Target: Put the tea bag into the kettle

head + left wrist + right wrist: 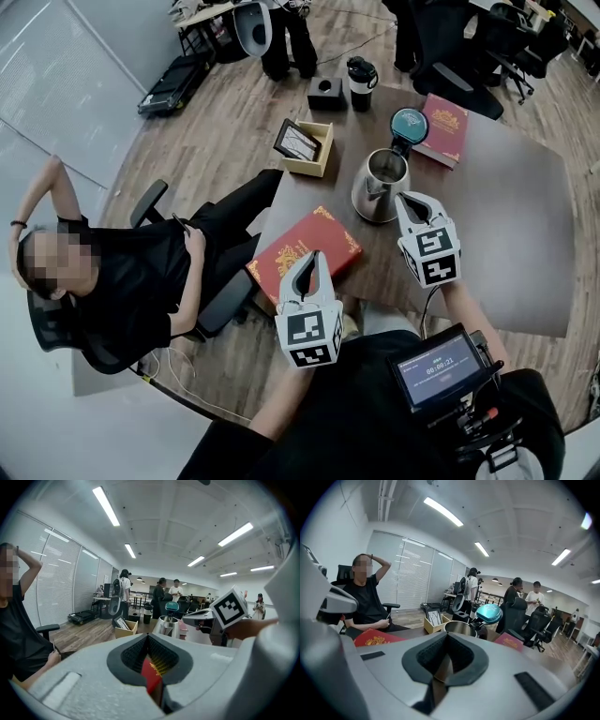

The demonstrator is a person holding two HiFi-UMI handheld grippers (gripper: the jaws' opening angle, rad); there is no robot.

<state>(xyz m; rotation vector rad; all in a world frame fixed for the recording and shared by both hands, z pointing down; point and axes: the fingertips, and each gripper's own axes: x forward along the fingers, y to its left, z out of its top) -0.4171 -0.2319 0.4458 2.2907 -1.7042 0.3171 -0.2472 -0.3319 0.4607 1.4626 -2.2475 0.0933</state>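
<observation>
The steel kettle (380,183) stands on the table with its teal lid (409,127) flipped open; it also shows in the left gripper view (167,624) and the right gripper view (459,627). My right gripper (406,198) hovers just right of the kettle's body, jaws shut (447,634); only brown table shows under its pads. My left gripper (315,255) sits over a red box (305,246) near the table's left edge, its jaws closed together (147,635). No tea bag can be made out in any view.
A second red box (441,127) lies behind the kettle. A wooden box (305,148), a black box (326,92) and a black tumbler (362,82) stand at the far end of the table (506,234). A person sits in a chair (122,272) at left.
</observation>
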